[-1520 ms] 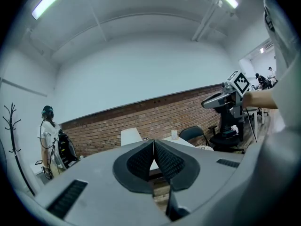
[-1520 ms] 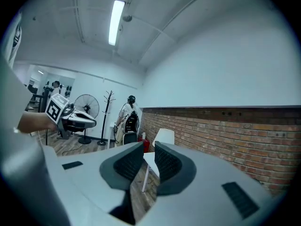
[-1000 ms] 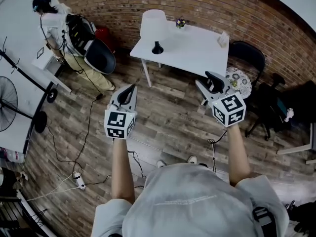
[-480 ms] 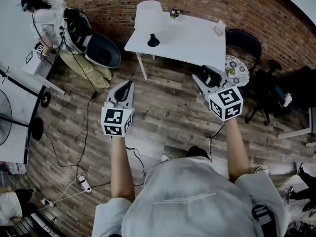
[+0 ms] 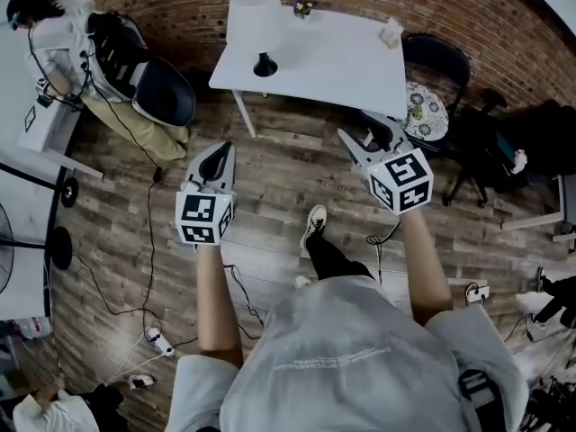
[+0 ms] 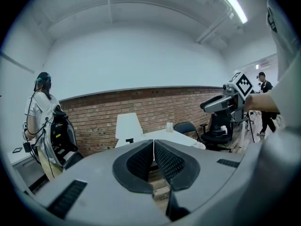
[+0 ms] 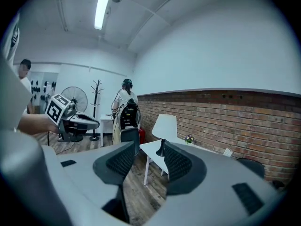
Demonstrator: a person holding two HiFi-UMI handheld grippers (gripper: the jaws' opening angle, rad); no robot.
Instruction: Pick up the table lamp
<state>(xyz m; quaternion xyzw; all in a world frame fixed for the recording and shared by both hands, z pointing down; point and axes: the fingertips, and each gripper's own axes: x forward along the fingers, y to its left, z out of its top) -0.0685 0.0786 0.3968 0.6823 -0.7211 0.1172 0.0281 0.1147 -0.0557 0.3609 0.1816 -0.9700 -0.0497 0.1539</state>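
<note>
The table lamp, with a white shade (image 5: 255, 16) and a black base (image 5: 264, 65), stands upright on the left end of a white table (image 5: 333, 61) by the brick wall. Both grippers hang over the wooden floor, well short of the table. My left gripper (image 5: 221, 151) is shut and empty, its jaws pressed together (image 6: 154, 144); the lamp (image 6: 128, 126) shows far beyond them. My right gripper (image 5: 367, 135) is open with nothing in it (image 7: 149, 147); the lamp (image 7: 165, 125) shows in the distance through the gap between its jaws.
A tiny flower pot (image 5: 303, 7) and a small white holder (image 5: 391, 32) also stand on the table. A person with a backpack (image 5: 63, 34) and a black chair (image 5: 164, 99) are at the left. Dark chairs (image 5: 438, 61) stand right of the table. Cables (image 5: 153, 241) trail over the floor.
The holder has stepped toward the table, one foot now forward. Table and lamp have slid up the head view. Both grippers keep their pose and jaw state.
</note>
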